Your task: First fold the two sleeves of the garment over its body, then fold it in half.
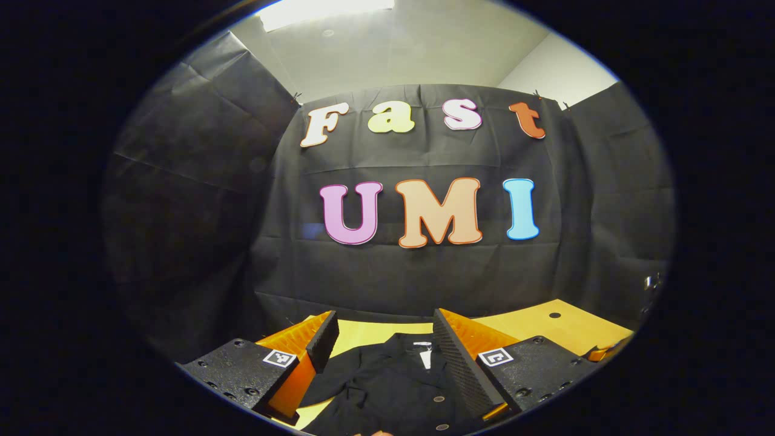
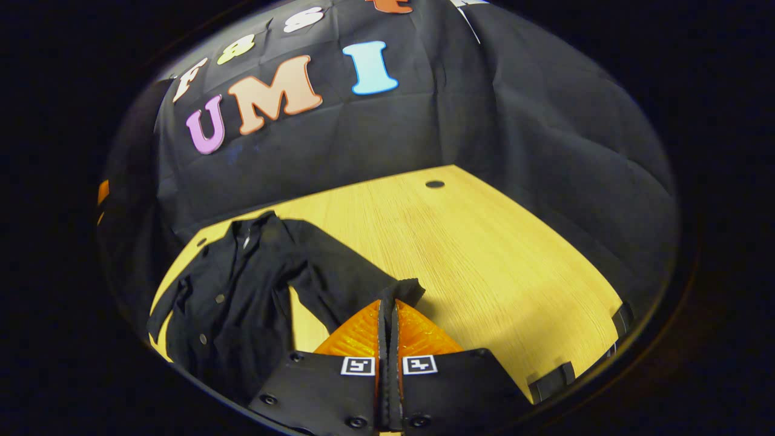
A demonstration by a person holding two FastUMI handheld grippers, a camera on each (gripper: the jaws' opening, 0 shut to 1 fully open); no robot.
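Garment [image 2: 236, 303] flat on table [image 2: 484, 254], sleeve cuff [image 2: 404, 290] pinched in right gripper [image 2: 387, 306], left gripper [image 1: 381, 342] wide above collar

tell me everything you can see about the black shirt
The black shirt is a dark, soft-looking buttoned garment with a collar, lying front up on the yellow wooden table. Its body is rumpled. One sleeve stretches out sideways, and the right gripper is shut on that sleeve's cuff. The left gripper hovers open above the collar area.
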